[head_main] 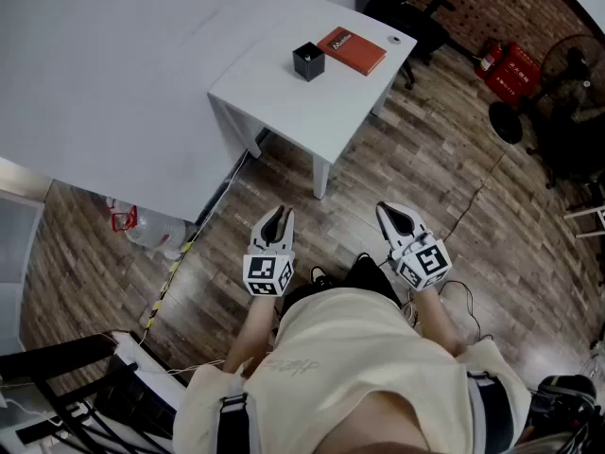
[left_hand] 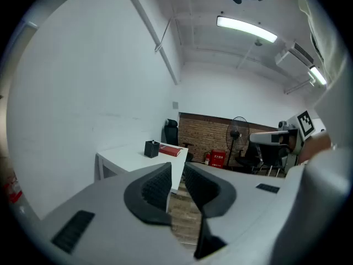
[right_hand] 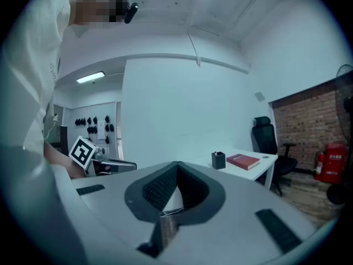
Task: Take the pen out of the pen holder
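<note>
Black pen holder [head_main: 308, 61] on table [head_main: 312, 113], book [head_main: 352, 51] beside

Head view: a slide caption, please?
Left claw and right claw held short of white table bearing pen holder and red book.

Pen holder [head_main: 308, 61] on the counter [head_main: 312, 112], just left of the book [head_main: 352, 50]; chair [head_main: 406, 3] behind the counter; left gripper [head_main: 277, 214] and right gripper [head_main: 389, 212] side by side above the floor [head_main: 454, 149], well before the counter.
</note>
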